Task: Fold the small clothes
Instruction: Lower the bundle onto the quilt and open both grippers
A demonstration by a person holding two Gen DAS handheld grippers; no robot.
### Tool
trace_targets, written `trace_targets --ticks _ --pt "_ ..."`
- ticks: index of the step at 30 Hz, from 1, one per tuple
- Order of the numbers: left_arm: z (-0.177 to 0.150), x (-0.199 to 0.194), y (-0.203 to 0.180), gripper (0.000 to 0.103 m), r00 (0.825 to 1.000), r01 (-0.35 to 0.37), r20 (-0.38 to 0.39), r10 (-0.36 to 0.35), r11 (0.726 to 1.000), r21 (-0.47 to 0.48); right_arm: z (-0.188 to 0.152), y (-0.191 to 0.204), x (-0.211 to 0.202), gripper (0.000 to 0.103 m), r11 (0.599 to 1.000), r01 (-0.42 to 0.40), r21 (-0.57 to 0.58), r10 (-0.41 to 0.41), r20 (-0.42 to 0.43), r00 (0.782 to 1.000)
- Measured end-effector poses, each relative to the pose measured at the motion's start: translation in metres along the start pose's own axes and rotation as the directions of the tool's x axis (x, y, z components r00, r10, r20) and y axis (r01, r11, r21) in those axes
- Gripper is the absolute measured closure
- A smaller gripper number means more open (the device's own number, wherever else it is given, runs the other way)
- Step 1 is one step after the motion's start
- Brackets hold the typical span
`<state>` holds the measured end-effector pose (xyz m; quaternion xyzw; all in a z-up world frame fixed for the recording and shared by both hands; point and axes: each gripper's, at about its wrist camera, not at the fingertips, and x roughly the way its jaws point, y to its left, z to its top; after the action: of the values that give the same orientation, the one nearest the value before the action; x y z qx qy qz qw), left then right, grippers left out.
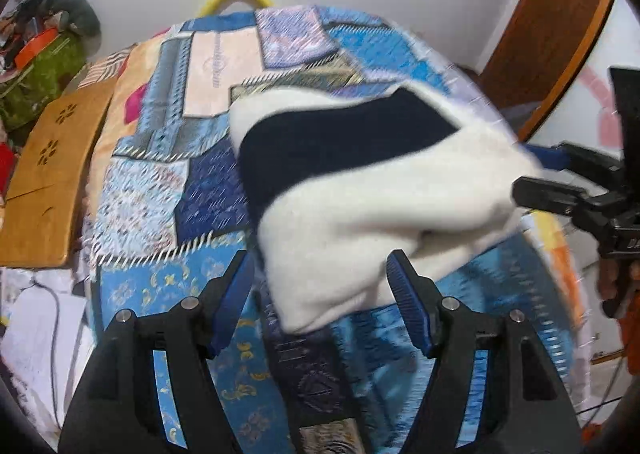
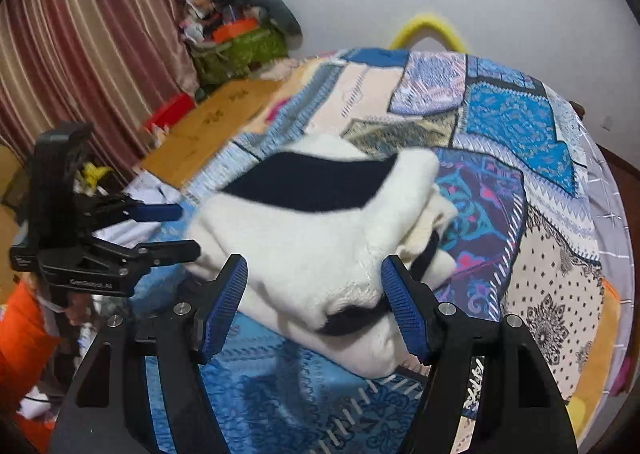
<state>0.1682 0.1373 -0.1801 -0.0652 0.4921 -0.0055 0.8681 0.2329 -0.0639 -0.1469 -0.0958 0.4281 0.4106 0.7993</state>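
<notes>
In the left wrist view, the left tool [image 1: 320, 294] sits at the bottom centre of the frame with its blue-padded fingers [image 1: 234, 302] spread wide apart, gripping nothing. The task's thing, a white fleece garment with a dark navy panel [image 1: 360, 182], fills the middle of the frame directly ahead of that tool, lying on the patchwork bedspread [image 1: 160, 174] of the bed. Its nearest white corner droops down into the gap between the fingers, though motion blur hides whether cloth and pads are touching. The garment's long axis runs from lower left to upper right of this frame, toward the right edge, where the right tool [image 1: 536, 174] meets the far white end; its fingers stand slightly apart there, and I cannot tell from here if they pinch cloth.

In the right wrist view, the left tool [image 2: 186, 228] comes in from the left edge with fingers parted, its tips just beside the garment's left end [image 2: 208, 230]. The bundle [image 2: 320, 238] spans the frame centre, already doubled over, navy band on top. The right tool [image 2: 314, 294] at bottom centre is wide apart, straddling the bundle's near end, holding nothing.

Judging from this, each tool flanks one end of the long axis, about equally near, so the coming fold likely turns on closing at both ends.
</notes>
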Motion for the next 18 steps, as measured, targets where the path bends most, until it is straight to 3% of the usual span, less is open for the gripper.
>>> trace_targets --ticks 2,3,6,10,15,18 --pt "-0.004 0.012 0.007 0.034 0.998 -0.062 -0.021 0.062 0.998 0.002 -0.003 -0.005 0.010 0.046 1.000 0.004 0.006 -0.003 -0.031 1.000" --pt "-0.006 0.017 0.014 0.028 0.997 -0.071 -0.037 0.070 0.997 -0.012 -0.006 -0.008 0.014 0.047 1.000 0.012 0.014 -0.011 -0.046 0.999" --pt "-0.011 0.019 0.036 0.027 0.999 -0.025 -0.045 0.021 0.995 -0.096 -0.012 -0.026 0.019 0.047 0.998 0.012 0.061 -0.008 -0.072 0.997" --pt "-0.019 0.008 0.043 0.026 0.999 -0.034 -0.034 0.030 0.992 -0.119 -0.019 -0.027 0.013 0.047 0.996 0.004 0.085 0.002 -0.070 0.998" --pt "-0.022 -0.022 0.043 0.026 0.996 -0.090 0.018 0.093 0.990 -0.111 -0.016 -0.011 -0.015 0.047 0.997 0.058 0.051 -0.058 0.001 0.998" --pt "-0.018 -0.046 0.042 0.026 0.993 -0.075 0.075 0.086 0.988 -0.132 -0.014 -0.001 -0.043 0.047 0.995 0.094 0.030 -0.096 0.085 0.992"
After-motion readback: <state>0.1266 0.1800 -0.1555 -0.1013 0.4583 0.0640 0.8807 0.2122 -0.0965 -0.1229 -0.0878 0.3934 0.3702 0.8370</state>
